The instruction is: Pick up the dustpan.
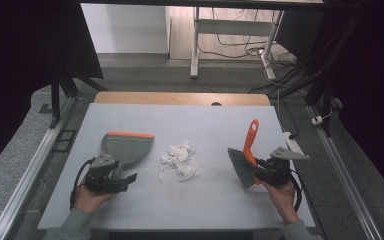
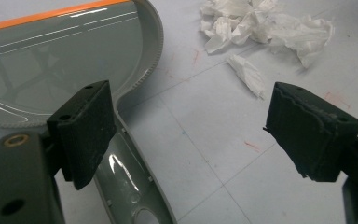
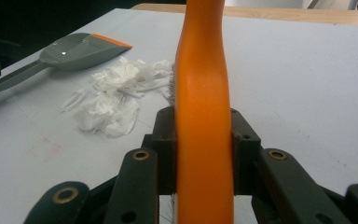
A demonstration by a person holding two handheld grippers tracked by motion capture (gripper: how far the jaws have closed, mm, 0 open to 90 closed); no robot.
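A grey dustpan (image 1: pixel 125 147) with an orange lip lies flat at the table's left, its handle pointing toward the person. My left gripper (image 1: pixel 122 180) hovers open by that handle. In the left gripper view the jaws stand wide apart around my left gripper (image 2: pixel 186 126), the dustpan handle (image 2: pixel 130 186) passing beneath the left jaw. A pile of torn white paper scraps (image 1: pixel 180 160) sits mid-table between the dustpan and the brush. My right gripper (image 1: pixel 265 172) is shut on the orange handle of a brush (image 1: pixel 250 142), whose grey bristles (image 1: pixel 241 167) face the scraps. The handle (image 3: pixel 203 93) is clamped between the right jaws.
The grey table top (image 1: pixel 205 125) has a wooden strip (image 1: pixel 180 98) along its far edge. Metal rails run down both sides of the table. Beyond it stand a white table frame (image 1: pixel 195 45) and loose cables on the floor.
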